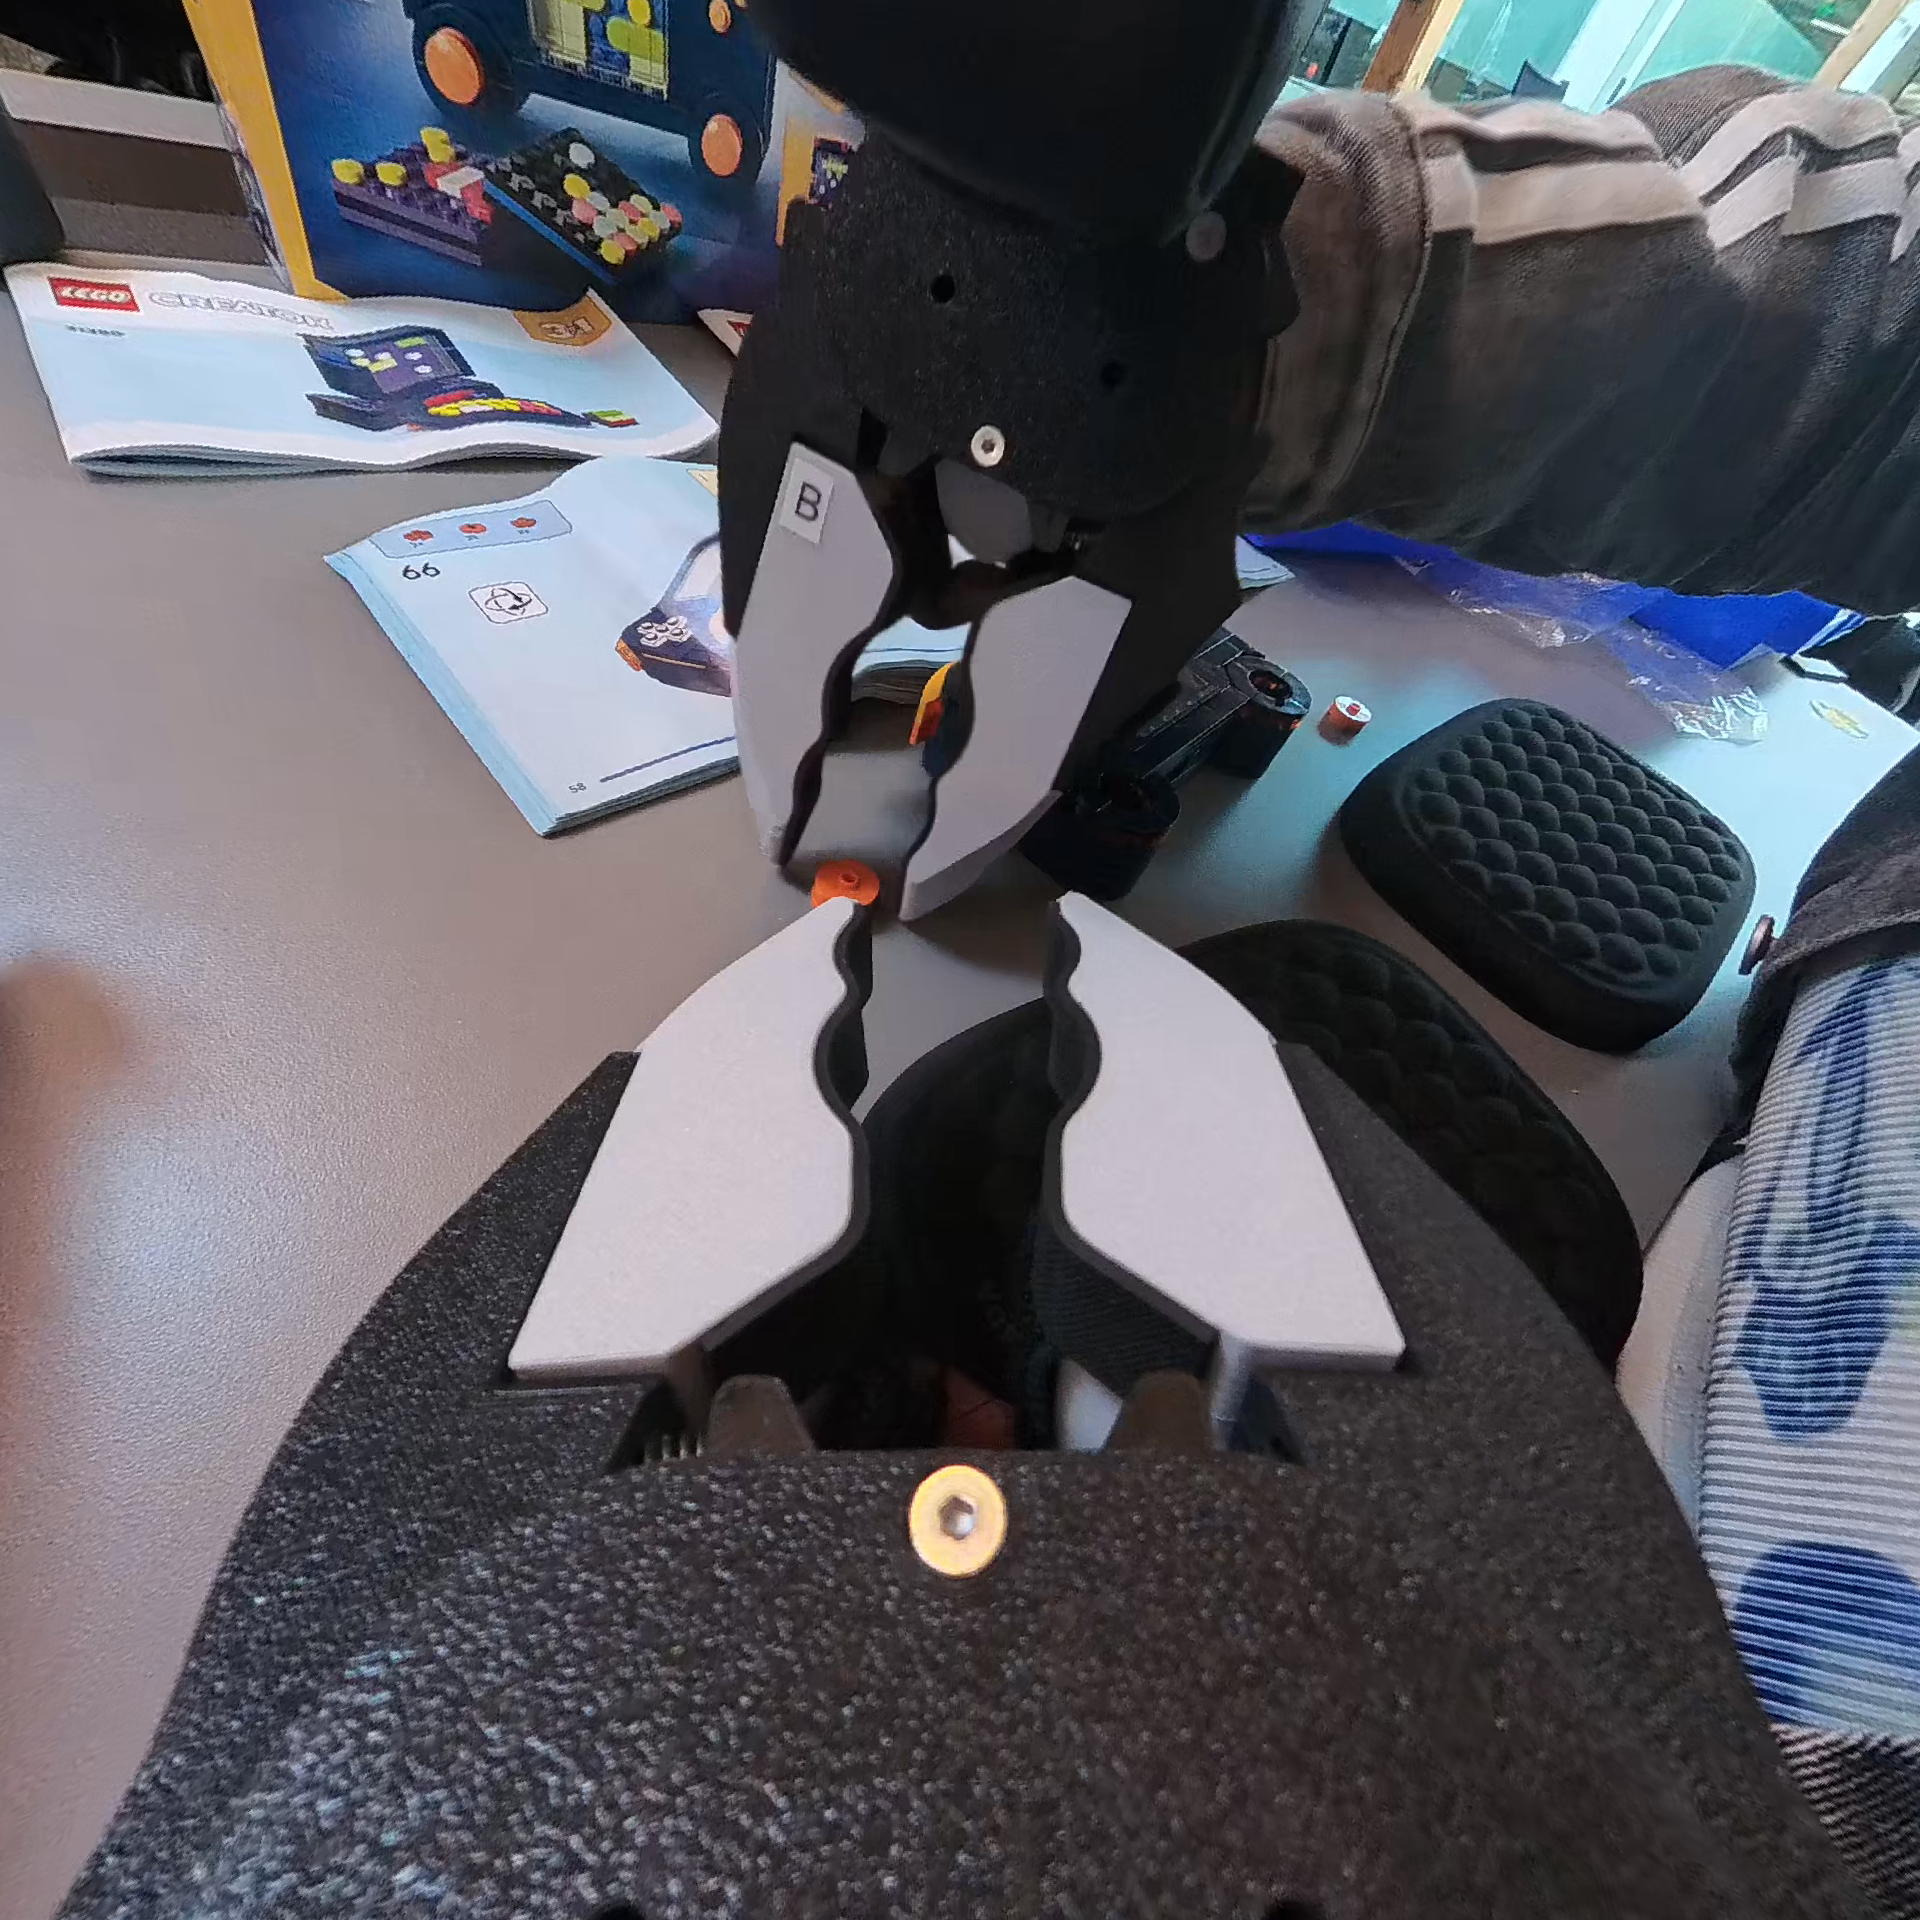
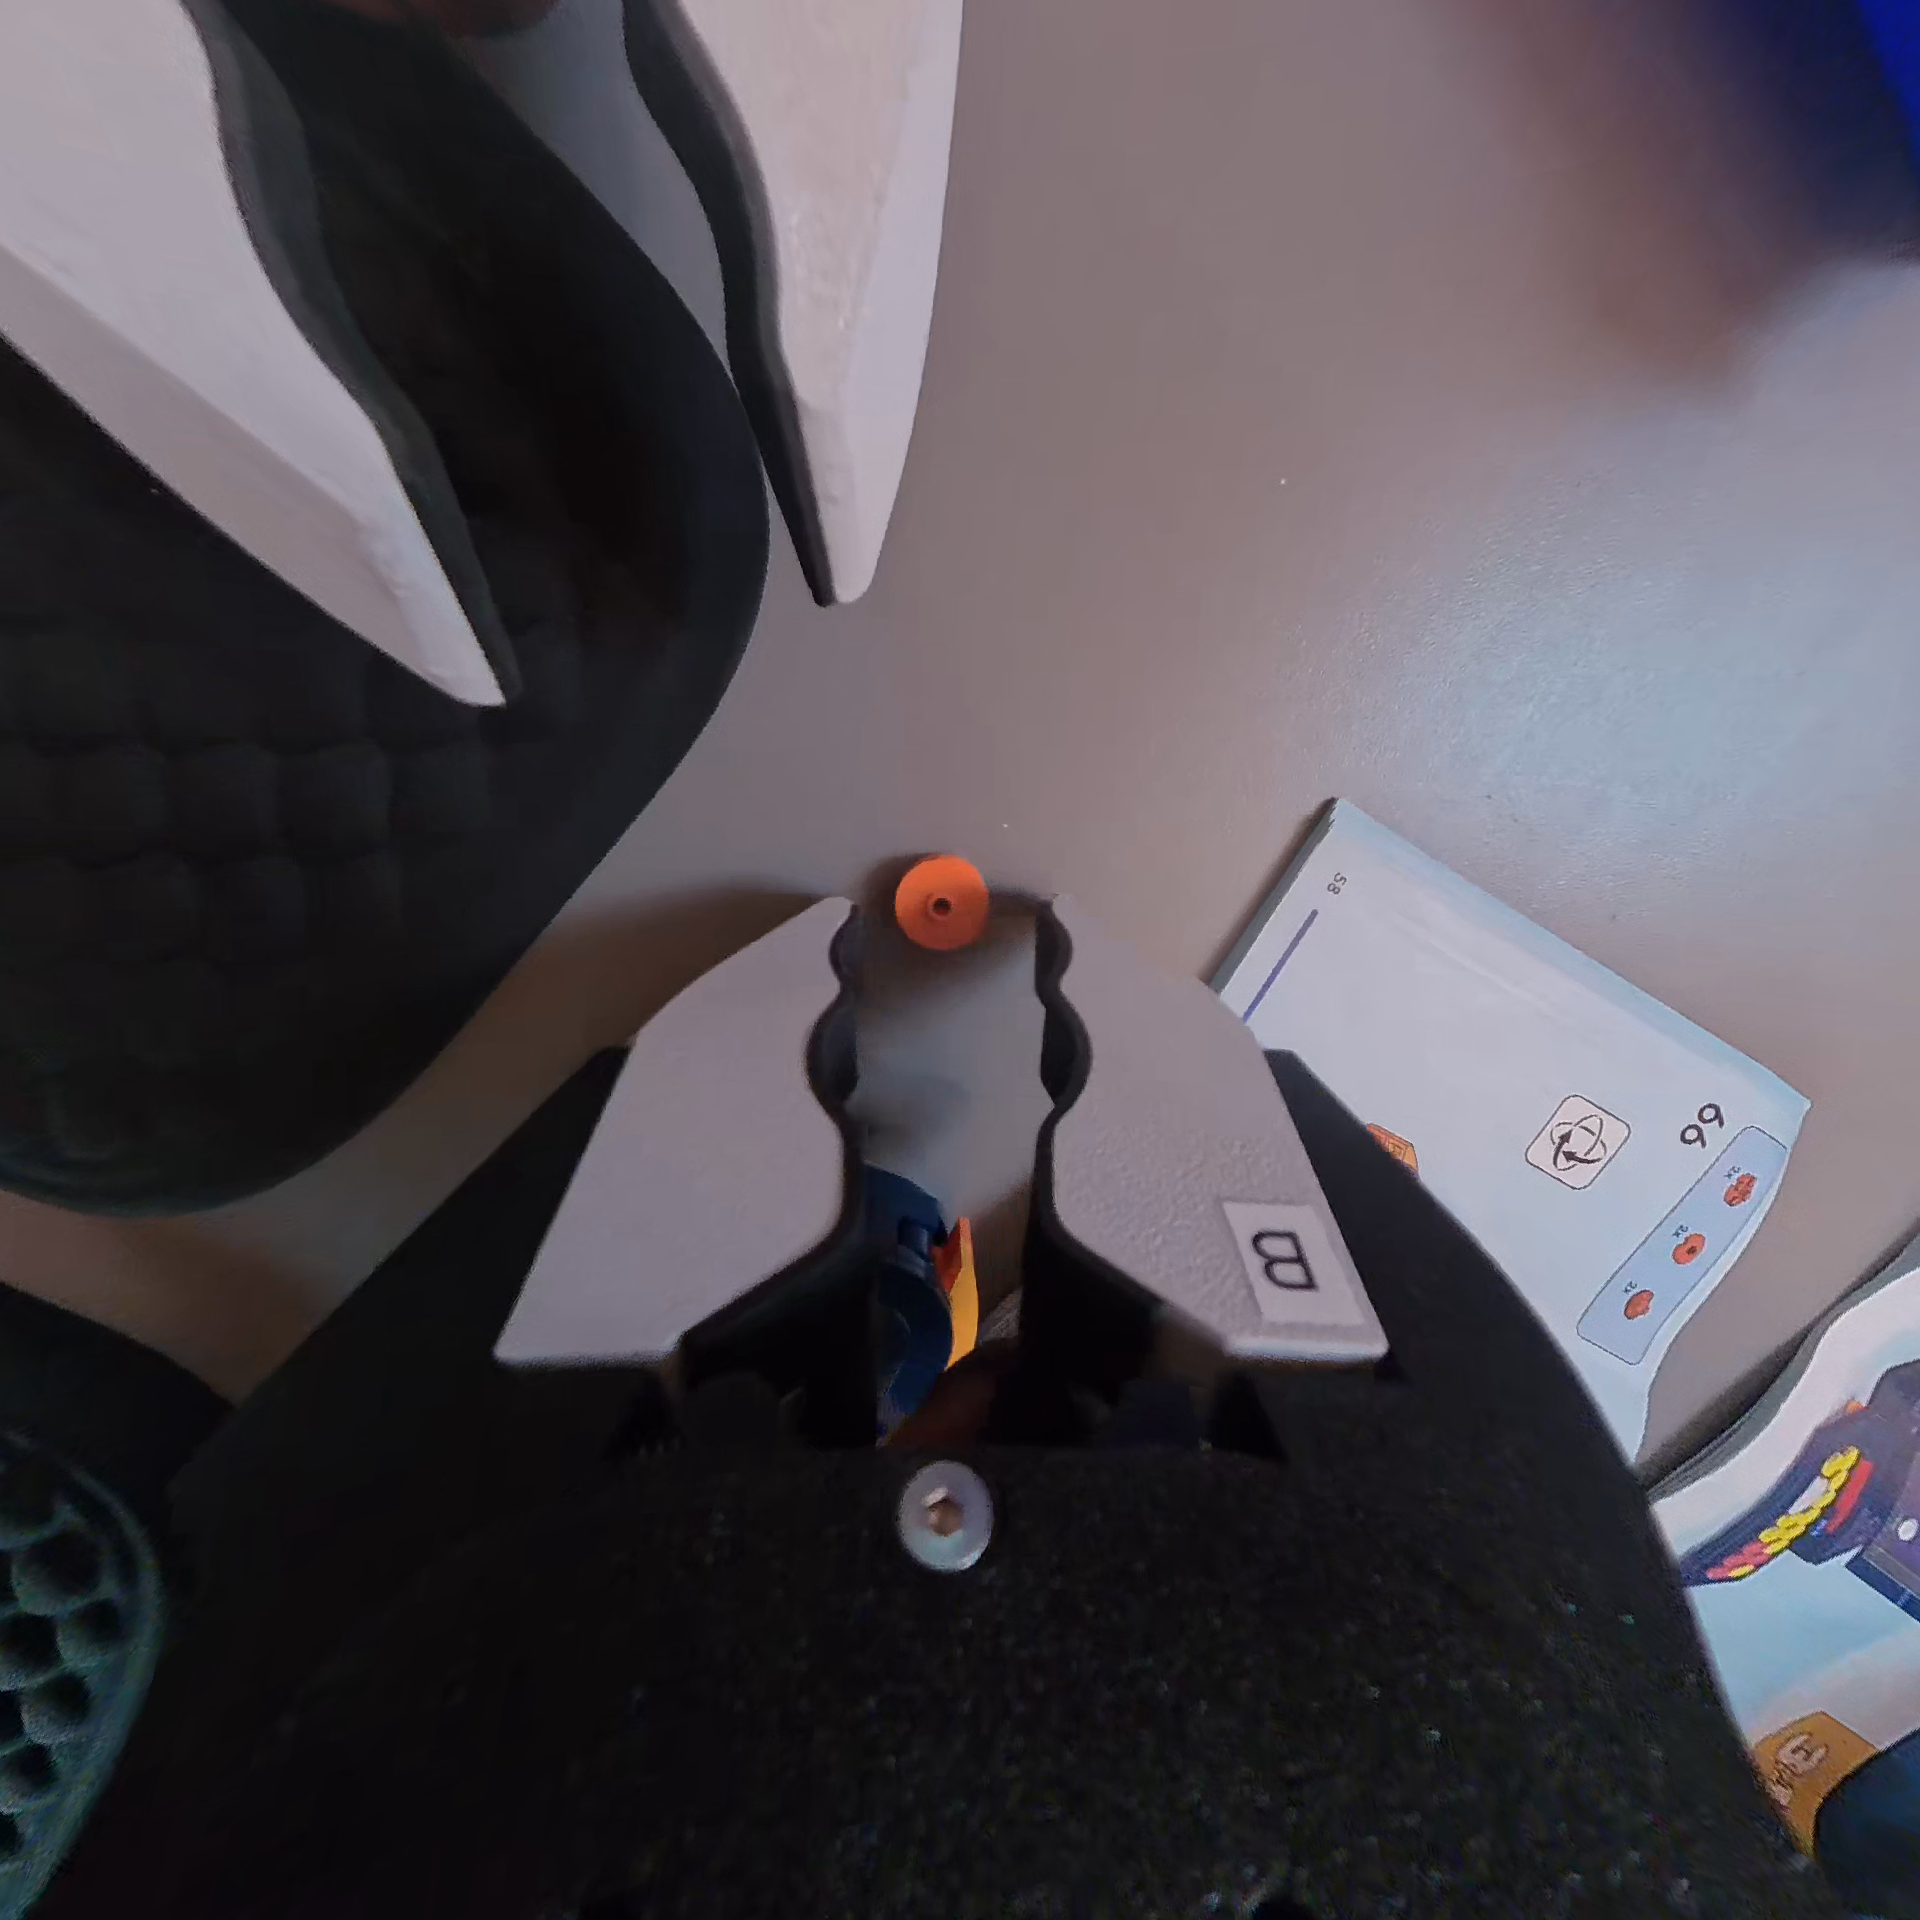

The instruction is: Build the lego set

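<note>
A small round orange piece (image 1: 845, 885) lies on the grey table (image 1: 260, 935). My right gripper (image 1: 850, 875) comes down from above, open, its tips either side of the piece without closing on it. In the right wrist view the piece (image 2: 940, 902) sits between the tips of the open right gripper (image 2: 948, 906). My left gripper (image 1: 954, 912) is open and empty, its tips just in front of the piece; it also shows in the right wrist view (image 2: 665, 639). The dark lego car model (image 1: 1216, 717) lies behind the right gripper, partly hidden.
An open instruction booklet (image 1: 540, 665) (image 2: 1507, 1091) lies left of the piece, a second booklet (image 1: 312, 364) and the set's box (image 1: 499, 135) behind it. Another orange round piece (image 1: 1345, 717), two black cushioned pads (image 1: 1548, 873) (image 2: 312, 831) and a blue plastic bag (image 1: 1558, 613) lie to the right. Some 7 cm of space lies between my two pairs of fingers.
</note>
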Available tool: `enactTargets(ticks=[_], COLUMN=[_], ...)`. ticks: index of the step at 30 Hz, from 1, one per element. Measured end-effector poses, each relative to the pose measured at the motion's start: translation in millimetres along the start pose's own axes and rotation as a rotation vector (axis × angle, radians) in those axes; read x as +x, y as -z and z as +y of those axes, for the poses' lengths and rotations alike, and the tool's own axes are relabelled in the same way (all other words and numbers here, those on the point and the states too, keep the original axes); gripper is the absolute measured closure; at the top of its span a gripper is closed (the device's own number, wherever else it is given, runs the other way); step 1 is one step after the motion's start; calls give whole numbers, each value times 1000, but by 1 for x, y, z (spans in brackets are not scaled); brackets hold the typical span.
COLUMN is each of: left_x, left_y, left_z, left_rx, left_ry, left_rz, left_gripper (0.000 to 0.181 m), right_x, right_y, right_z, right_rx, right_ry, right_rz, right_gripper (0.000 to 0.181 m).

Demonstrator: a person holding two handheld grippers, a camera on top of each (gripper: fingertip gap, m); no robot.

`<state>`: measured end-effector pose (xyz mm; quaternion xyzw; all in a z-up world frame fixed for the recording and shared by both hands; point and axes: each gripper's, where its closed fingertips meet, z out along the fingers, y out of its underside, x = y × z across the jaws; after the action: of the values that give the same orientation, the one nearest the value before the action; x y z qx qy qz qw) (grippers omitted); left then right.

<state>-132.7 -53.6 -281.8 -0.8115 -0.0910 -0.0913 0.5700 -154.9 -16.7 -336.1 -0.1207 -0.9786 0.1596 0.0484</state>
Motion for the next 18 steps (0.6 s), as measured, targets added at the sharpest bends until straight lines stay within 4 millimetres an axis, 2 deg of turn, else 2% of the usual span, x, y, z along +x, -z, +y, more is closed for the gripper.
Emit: enactTargets(ticks=[2,6,18], left_x=[0,0,-1], left_y=[0,0,-1], left_z=[0,0,1], left_rx=[1,2,-4], left_ry=[1,2,9], left_rz=[1,-1,0], left_gripper=[150,150,151], right_x=[1,3,-1], right_y=[3,12,4], right_z=[0,-8,-8], right_rx=[8,84,28], right_ry=[-2,-31,5], right_rz=[0,-18,-39], right_gripper=[151,181,181])
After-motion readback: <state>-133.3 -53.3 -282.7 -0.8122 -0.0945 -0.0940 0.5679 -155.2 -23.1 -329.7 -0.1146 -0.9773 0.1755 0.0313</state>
